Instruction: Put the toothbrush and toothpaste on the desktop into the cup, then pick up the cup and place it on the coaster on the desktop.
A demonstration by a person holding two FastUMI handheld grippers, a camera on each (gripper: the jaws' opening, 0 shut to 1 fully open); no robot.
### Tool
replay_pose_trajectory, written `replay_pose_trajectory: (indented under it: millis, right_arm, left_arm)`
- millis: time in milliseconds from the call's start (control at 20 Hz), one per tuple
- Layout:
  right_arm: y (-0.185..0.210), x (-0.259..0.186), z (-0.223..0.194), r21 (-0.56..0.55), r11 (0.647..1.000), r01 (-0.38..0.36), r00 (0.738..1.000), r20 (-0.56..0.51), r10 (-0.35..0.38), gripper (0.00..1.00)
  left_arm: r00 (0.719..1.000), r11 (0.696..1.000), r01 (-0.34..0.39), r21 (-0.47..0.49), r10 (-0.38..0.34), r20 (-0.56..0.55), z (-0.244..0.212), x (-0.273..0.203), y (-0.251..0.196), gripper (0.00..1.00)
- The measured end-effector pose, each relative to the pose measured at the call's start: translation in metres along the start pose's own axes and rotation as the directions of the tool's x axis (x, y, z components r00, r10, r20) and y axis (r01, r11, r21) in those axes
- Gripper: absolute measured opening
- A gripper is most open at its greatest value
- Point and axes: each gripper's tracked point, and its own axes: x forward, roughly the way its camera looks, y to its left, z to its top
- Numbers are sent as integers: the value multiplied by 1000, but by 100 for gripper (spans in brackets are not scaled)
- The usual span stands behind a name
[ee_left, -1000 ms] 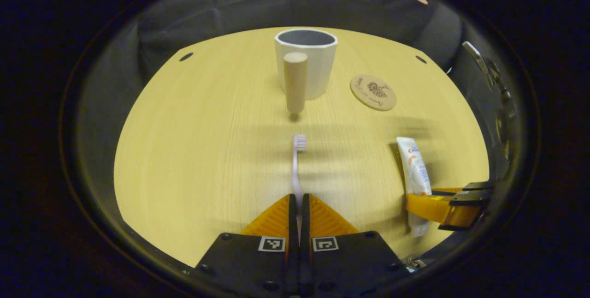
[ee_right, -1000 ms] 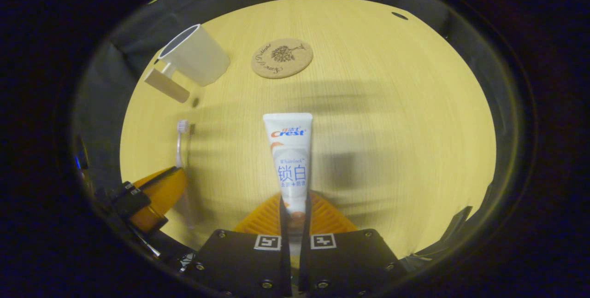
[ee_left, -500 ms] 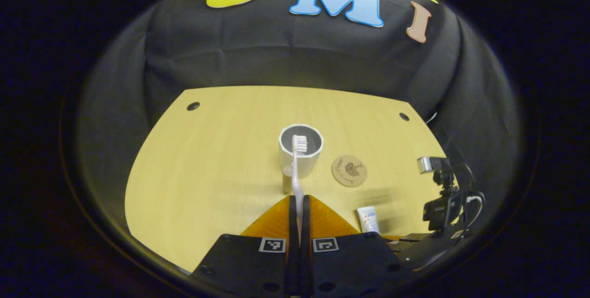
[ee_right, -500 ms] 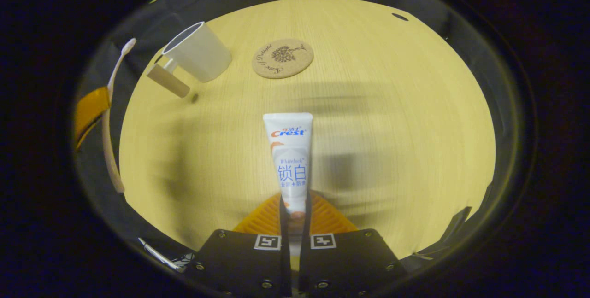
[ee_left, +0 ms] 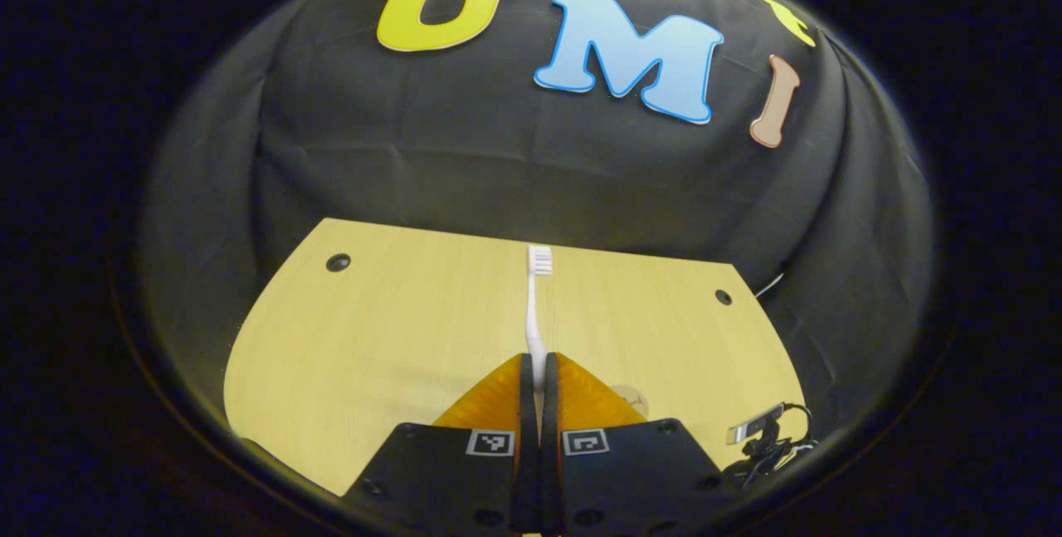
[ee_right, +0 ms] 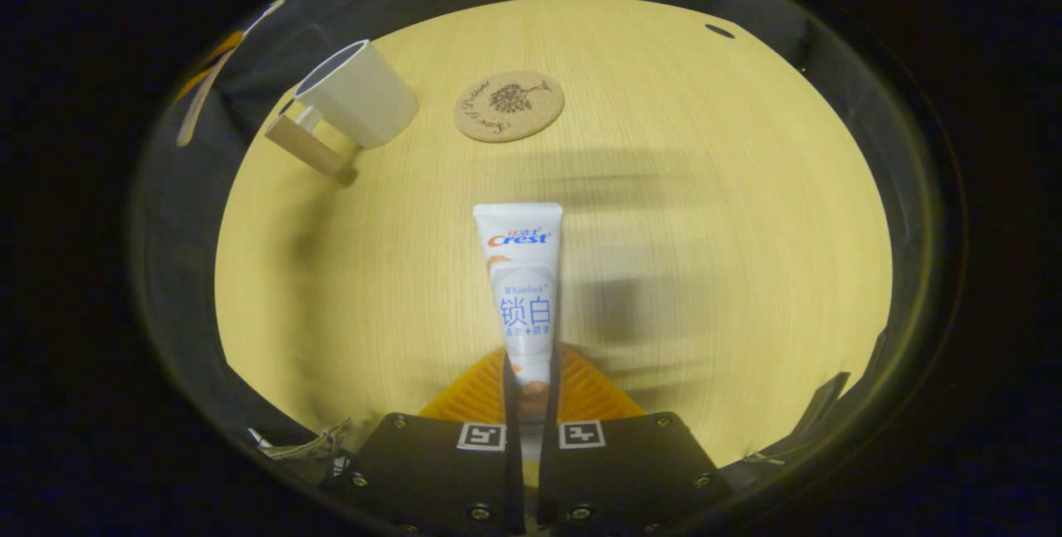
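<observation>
The left gripper (ee_left: 538,371) clenches a slim white plastic toothbrush (ee_left: 535,305) (bristles forward); the right gripper (ee_right: 529,379) grips a white toothpaste tube (ee_right: 521,288) above the pale wooden desktop (ee_right: 705,213).

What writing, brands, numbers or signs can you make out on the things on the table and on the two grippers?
Toothpaste: red and blue print on its label; I do not read labels out.
Coaster: curved script beside a plant drawing, too small to read.
Right gripper and left gripper: two black-and-white square markers each, patterns, no words.
Cup and toothbrush: no text seen.
</observation>
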Motion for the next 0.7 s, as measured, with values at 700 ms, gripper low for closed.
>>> replay_pose_trajectory:
  millis: [700]
  right_arm:
    - [1, -1, 1, 33, 999, -13, 1000, -8, 13, 9]
  left_arm:
    - [992, 992, 126, 14, -127, 15, 14, 96, -18, 7]
